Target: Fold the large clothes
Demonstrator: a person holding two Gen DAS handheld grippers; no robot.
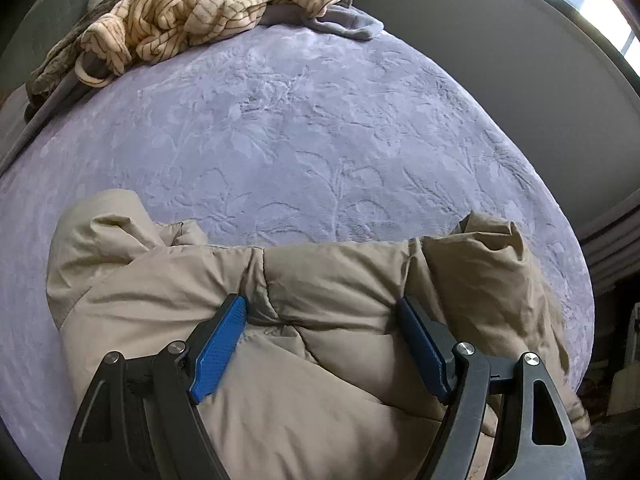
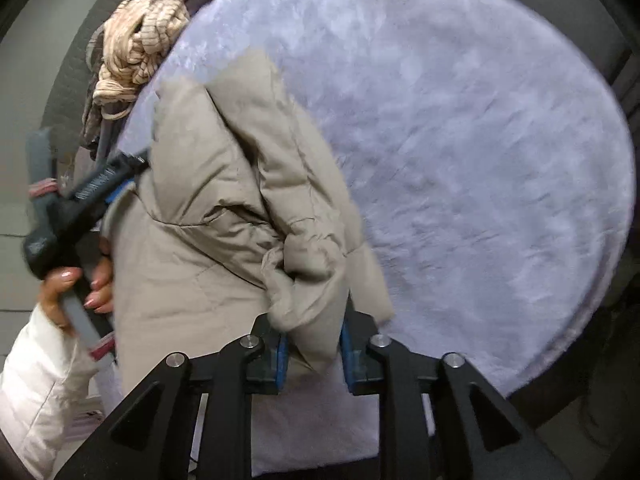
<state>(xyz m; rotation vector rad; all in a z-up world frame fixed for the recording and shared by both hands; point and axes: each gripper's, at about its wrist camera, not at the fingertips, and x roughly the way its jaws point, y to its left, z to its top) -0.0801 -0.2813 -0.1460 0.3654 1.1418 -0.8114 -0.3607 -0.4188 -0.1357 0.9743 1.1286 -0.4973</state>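
Both sets of jaws are pointing steeply down at a beige puffer jacket [image 1: 328,280]. On the left gripper [image 1: 322,312] they are standing wide, straddling a bulky fold of the jacket, blue pads [image 1: 218,350] lying against the fabric on either side; whether they are squeezing it cannot be told. On the right gripper [image 2: 313,354] they are sitting narrowly apart with a hanging jacket corner between them, not visibly pinched. Beyond, the jacket is lying bunched on a lilac plush blanket [image 1: 320,120]. Farther off, a cream striped garment [image 1: 192,8] is lying crumpled at the blanket's far edge.
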